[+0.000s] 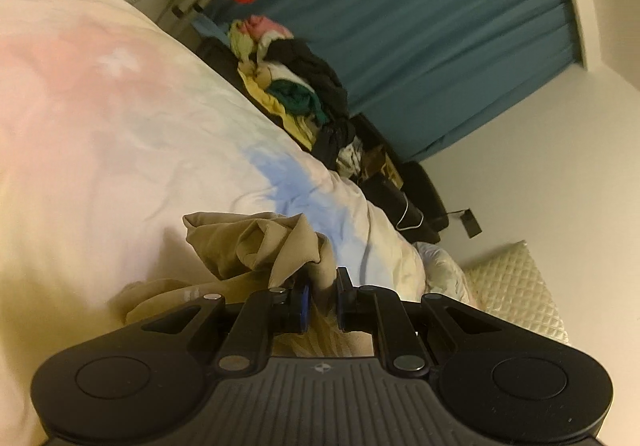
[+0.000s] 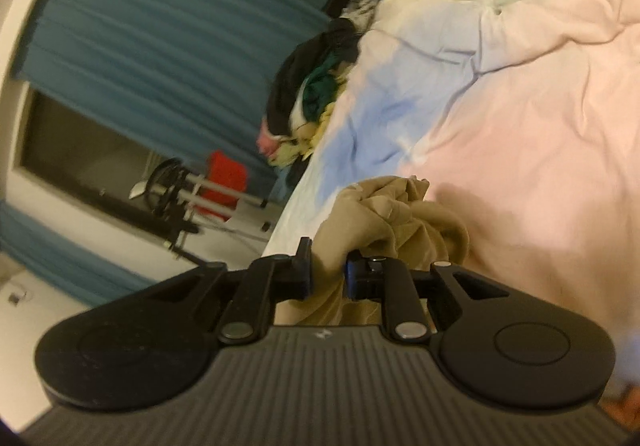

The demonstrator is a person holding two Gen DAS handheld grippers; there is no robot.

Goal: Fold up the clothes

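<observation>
**Tan garment pinched by both grippers over the bed**

While it hangs bunched above the bed cover, the tan garment (image 1: 256, 242) is caught at two places. In the left wrist view the left gripper (image 1: 322, 296) has its blue-padded fingers (image 1: 305, 296) closed on a gathered fold, with the rest of the cloth crumpled toward 11 o'clock from the tips. In the right wrist view the right gripper (image 2: 328, 272) clamps another bunch of the same garment (image 2: 396, 217), which spills toward 1 o'clock and drops down between the fingers.

Under the garment lies the bed cover (image 1: 120, 117), pale pink and white with a blue patch. At about 12 o'clock from the left gripper, past the bed's edge, sits a pile of clothes (image 1: 296, 85) in black, green, yellow and pink. Behind the pile hangs a teal curtain (image 1: 420, 25). A quilted pillow (image 1: 516, 286) lies at 3 o'clock from the left gripper.
</observation>
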